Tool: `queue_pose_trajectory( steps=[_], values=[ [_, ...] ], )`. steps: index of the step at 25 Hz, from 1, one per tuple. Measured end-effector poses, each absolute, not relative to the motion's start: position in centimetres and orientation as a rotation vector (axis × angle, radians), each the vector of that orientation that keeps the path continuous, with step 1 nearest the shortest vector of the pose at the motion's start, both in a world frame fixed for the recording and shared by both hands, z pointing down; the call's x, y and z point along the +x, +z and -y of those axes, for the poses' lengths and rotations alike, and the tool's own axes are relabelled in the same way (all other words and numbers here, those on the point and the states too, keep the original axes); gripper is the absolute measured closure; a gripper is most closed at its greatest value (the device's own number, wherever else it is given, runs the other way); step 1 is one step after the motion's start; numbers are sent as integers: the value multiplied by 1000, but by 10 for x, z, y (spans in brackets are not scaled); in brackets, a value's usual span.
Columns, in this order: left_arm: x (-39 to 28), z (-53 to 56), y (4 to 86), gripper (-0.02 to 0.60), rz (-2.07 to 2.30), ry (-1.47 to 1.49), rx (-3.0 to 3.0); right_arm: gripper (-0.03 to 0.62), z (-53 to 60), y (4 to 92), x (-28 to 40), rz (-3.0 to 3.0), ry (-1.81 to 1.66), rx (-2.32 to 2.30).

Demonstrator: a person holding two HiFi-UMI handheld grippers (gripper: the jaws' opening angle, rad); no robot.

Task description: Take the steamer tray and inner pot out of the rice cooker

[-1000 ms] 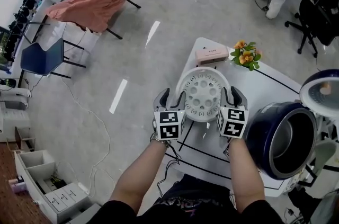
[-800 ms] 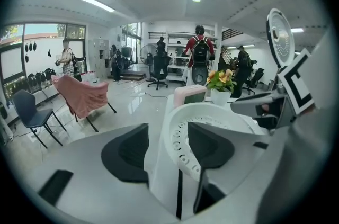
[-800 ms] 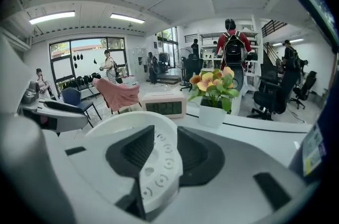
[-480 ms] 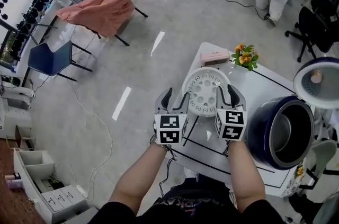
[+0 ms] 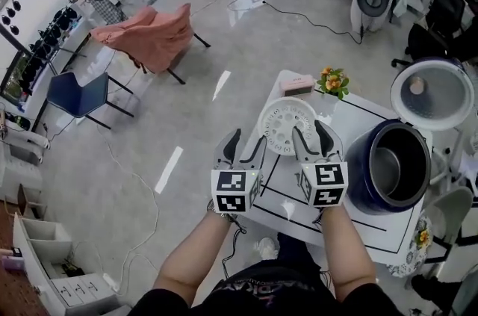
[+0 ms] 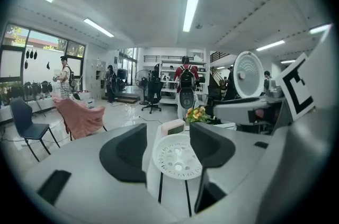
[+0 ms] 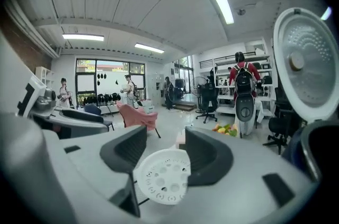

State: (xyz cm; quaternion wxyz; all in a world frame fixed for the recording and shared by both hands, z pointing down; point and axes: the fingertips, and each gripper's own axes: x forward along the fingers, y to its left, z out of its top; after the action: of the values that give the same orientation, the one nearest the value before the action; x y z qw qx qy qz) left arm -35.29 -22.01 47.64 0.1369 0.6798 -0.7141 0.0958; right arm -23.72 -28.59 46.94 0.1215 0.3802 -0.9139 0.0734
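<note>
The white table (image 5: 358,116) is carrying everything, and the dark blue rice cooker (image 5: 357,184) is standing at its right side with its lid (image 5: 432,94) swung up and open. The metal inner pot (image 5: 388,171) is sitting inside the cooker, so that half of the task is, by the look of it, waiting to be done. The white perforated steamer tray (image 5: 286,126) is lying flat on the table left of the cooker, near a pink box (image 5: 297,85) and a bunch of flowers (image 5: 332,81), so the first half is looking finished. Both forearms are reaching forward side by side, the grippers hovering above the tabletop and pointing slightly downward toward the tray. The left gripper (image 5: 246,139) is spreading its jaws with nothing between the pads, the tray showing beyond the gap. The right gripper (image 5: 310,131) is likewise opening, gripping nothing, clear of the tray below.
</note>
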Motion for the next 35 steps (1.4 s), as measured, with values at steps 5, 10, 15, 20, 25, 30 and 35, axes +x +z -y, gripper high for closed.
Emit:
queue_pose_trajectory(
  steps=[5,10,15,20,25,30,35],
  values=[
    [-329,184,444,324,2024,204,2068,349,238,425,-216,2727,136,1156],
    [-273,167,411,324,1907,139,2215,347,203,386,-160,2697,64,1286],
    [-191,171,393,324,1755,124,2354,347,196,365,-64,2585,38,1481],
    [-125,178,383,324,1611,118,2471,347,192,359,28,2439,69,1690],
    [-89,185,379,324,1526,118,2529,347,187,361,81,2325,91,1819],
    [-60,203,384,324,1506,156,2530,347,200,374,124,2273,152,1862],
    [-43,221,401,324,1522,214,2495,347,221,396,149,2258,232,1850]
  ],
)
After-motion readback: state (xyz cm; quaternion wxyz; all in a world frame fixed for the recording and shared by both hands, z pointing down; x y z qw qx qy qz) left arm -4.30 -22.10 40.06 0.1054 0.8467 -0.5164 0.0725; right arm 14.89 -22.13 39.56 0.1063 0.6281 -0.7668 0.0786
